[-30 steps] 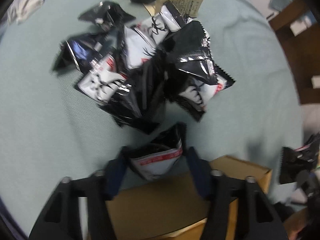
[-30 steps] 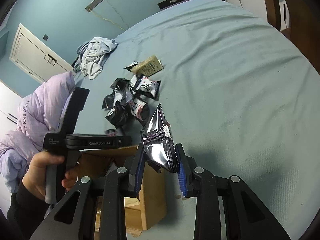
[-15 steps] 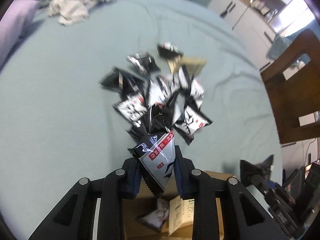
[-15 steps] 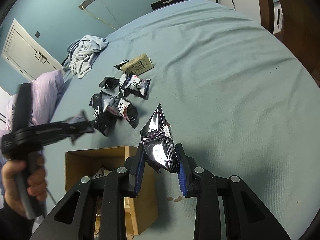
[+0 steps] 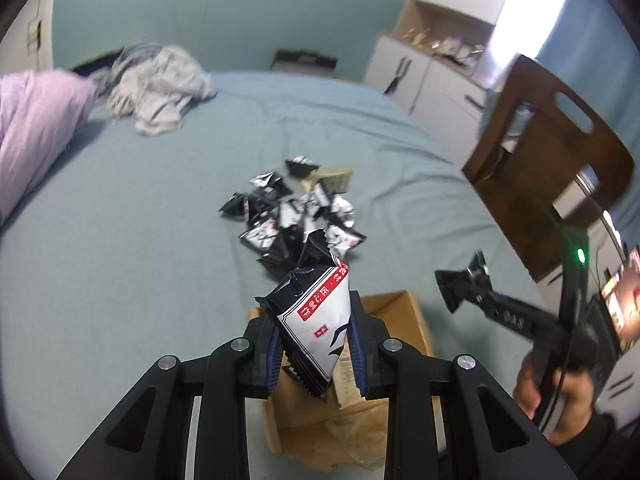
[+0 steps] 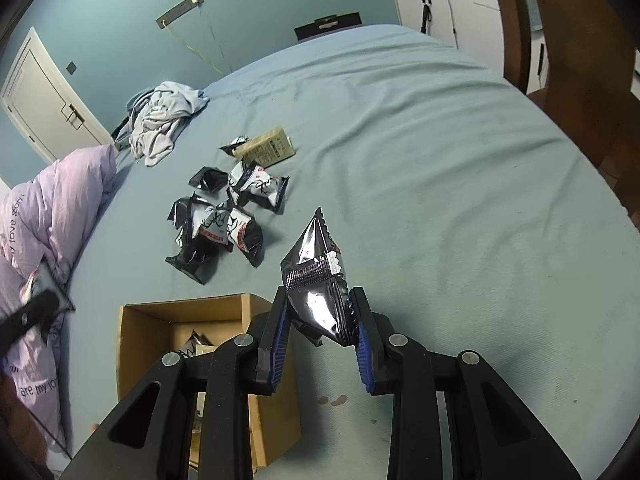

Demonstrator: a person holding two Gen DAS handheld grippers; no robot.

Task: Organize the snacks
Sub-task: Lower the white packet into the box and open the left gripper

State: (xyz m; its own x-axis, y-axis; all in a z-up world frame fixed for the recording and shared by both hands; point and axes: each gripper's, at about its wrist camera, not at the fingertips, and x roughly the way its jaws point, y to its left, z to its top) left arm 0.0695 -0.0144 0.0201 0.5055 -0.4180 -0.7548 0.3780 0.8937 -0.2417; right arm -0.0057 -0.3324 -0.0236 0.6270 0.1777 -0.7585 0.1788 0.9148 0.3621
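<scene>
My left gripper (image 5: 316, 340) is shut on a black, white and red snack packet (image 5: 316, 312), held above the open cardboard box (image 5: 404, 308). My right gripper (image 6: 320, 344) is shut on a shiny black snack packet (image 6: 320, 280), held just right of the box (image 6: 160, 320). The box holds a few packets (image 6: 196, 344). A pile of several black-and-white snack packets (image 6: 224, 220) lies on the blue bed beyond the box; it also shows in the left wrist view (image 5: 292, 216). A tan packet (image 6: 266, 148) lies at the pile's far end.
A lilac duvet (image 6: 44, 216) lies on the bed's left side. Crumpled grey clothes (image 6: 164, 120) lie at the far end. A wooden chair (image 5: 552, 152) and white cupboards (image 5: 428, 68) stand to the right of the bed.
My left gripper closed on a packet from the pile, lifted it and drew back over the box, tilting up. My right gripper stayed shut on its packet and barely moved.
</scene>
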